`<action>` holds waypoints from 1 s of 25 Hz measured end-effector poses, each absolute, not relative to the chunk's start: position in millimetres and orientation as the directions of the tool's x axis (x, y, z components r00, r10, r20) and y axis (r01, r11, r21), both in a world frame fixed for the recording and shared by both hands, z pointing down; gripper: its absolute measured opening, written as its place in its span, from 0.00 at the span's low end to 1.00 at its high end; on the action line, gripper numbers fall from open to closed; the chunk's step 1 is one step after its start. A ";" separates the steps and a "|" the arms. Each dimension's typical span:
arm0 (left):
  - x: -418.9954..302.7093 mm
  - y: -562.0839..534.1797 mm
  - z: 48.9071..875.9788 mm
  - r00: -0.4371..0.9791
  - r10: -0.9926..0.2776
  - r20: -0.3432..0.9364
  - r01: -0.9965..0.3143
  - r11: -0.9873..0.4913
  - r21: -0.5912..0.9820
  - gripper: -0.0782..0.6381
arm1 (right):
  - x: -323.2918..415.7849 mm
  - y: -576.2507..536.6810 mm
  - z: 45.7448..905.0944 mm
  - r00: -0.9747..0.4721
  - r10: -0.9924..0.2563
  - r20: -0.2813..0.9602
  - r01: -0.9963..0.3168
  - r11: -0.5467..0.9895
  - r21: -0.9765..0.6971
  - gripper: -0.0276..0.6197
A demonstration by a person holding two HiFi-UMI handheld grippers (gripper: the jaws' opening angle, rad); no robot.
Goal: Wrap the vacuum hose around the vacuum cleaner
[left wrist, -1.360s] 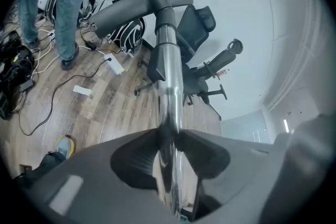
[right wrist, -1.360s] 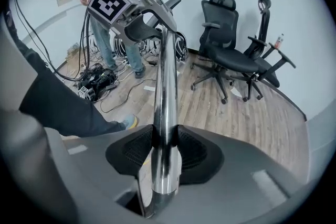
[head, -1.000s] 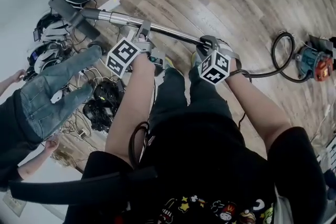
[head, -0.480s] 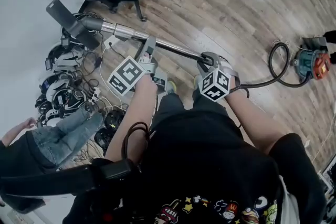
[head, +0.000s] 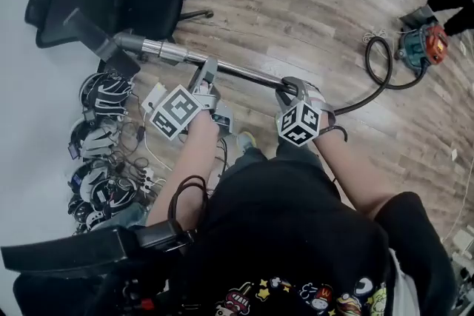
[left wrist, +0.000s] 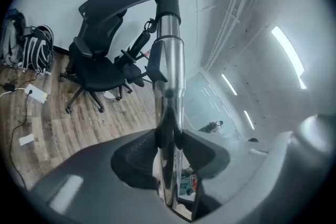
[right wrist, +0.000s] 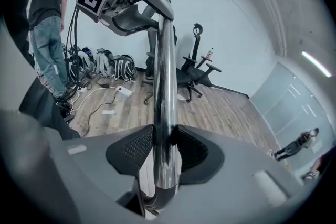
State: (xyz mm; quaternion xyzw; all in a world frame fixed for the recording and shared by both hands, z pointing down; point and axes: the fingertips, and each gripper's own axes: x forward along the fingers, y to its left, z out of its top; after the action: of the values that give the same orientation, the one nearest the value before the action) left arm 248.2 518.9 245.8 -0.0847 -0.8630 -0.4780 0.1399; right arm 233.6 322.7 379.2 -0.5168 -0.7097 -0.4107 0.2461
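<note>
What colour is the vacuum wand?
Shiny chrome silver: the wand shows best in the right gripper view.

Honestly, there's nothing here you can actually read. The closest thing is the black-and-white square code markers on the cubes of the left gripper (head: 209, 72) and the right gripper (head: 289, 87), and they're just block patterns, no letters or digits. The black shirt (head: 296, 233) has small cartoon prints (head: 311, 297) at 6 o'clock in the head view, too tiny for any wording. The vacuum cleaner (head: 422, 46) at 2 o'clock is too small to catch a brand.
</note>
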 end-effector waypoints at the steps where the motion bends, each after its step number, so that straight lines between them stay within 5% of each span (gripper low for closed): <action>1: 244.3 515.4 244.4 -0.948 -0.009 0.318 0.264 0.537 0.801 0.33 | 233.5 319.5 378.8 -0.361 0.525 0.771 0.931 0.150 0.333 0.31; 7: 204.9 470.9 234.9 -0.945 -0.159 0.286 0.142 0.590 0.795 0.33 | 219.9 280.4 377.2 -0.450 0.471 0.759 0.891 0.292 0.347 0.31; 25: 52.1 331.5 233.4 -0.903 -0.316 0.292 0.003 0.674 0.739 0.33 | 102.6 162.5 394.1 -0.490 0.435 0.756 0.843 0.458 0.283 0.31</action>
State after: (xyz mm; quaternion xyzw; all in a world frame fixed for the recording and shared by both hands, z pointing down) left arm 52.1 331.5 233.4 0.0875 -0.8923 -0.3940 0.2024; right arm 102.6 162.5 394.1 -0.4009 -0.7966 -0.3321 0.3073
